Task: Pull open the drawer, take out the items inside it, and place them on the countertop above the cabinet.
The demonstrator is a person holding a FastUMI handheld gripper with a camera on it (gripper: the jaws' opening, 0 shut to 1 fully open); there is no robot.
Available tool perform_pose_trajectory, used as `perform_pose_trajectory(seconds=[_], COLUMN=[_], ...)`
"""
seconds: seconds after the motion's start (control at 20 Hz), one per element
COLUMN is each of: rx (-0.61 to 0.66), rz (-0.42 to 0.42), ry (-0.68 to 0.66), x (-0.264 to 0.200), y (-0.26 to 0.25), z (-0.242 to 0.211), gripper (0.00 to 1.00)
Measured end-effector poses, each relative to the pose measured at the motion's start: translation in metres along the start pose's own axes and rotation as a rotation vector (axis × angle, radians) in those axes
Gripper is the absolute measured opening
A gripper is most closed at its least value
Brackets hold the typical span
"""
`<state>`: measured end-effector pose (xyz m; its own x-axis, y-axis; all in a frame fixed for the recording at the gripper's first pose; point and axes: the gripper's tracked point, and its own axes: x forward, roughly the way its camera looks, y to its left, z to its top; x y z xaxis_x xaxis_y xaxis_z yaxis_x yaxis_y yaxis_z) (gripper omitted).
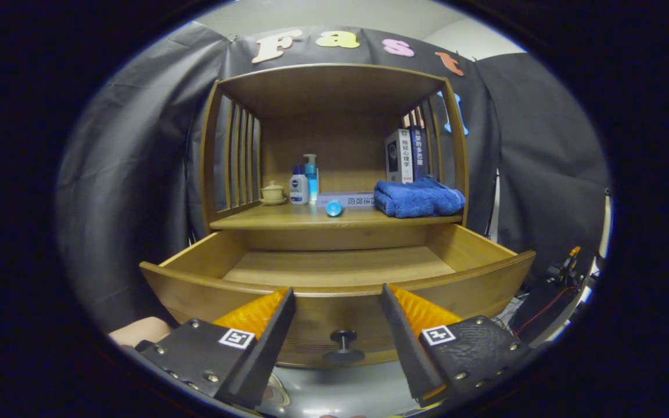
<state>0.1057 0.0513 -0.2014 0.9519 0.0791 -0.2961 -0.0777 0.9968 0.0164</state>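
The wooden cabinet's drawer [195, 284] stands pulled out toward me, and the part of its floor that I see is bare. Its dark round knob [343, 346] sits on the drawer front, between my fingers and a little beyond their tips. My gripper [337, 302] is open, fingers wide apart, with nothing held. A small blue ball-like item [333, 208] rests near the front edge of the countertop [253, 219] above the drawer.
On the countertop stand a small cup on a saucer [272, 192], two bottles [304, 181], a flat-lying book [349, 200], a folded blue towel [419, 197] and upright books [405, 155]. Slatted sides and a wooden top enclose that shelf space. Cables and gear [567, 267] lie right of the cabinet.
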Motion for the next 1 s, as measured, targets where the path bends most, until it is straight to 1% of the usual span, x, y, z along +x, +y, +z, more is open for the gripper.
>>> perform_pose_trajectory(seconds=[0.1, 0.25, 0.4, 0.45, 0.6, 0.8, 1.0], rx=[0.017, 0.010, 0.012, 0.015, 0.010, 0.028, 0.003], rz=[0.018, 0.018, 0.014, 0.013, 0.011, 0.015, -0.001], ry=[0.009, 0.011, -0.013, 0.004, -0.010, -0.012, -0.017], x=[0.006, 0.019, 0.044, 0.048, 0.084, 0.103, 0.129], y=[0.001, 0.001, 0.005, 0.006, 0.011, 0.013, 0.017], z=[0.001, 0.006, 0.019, 0.014, 0.022, 0.027, 0.030], gripper=[0.90, 0.93, 0.94, 0.94, 0.95, 0.94, 0.94])
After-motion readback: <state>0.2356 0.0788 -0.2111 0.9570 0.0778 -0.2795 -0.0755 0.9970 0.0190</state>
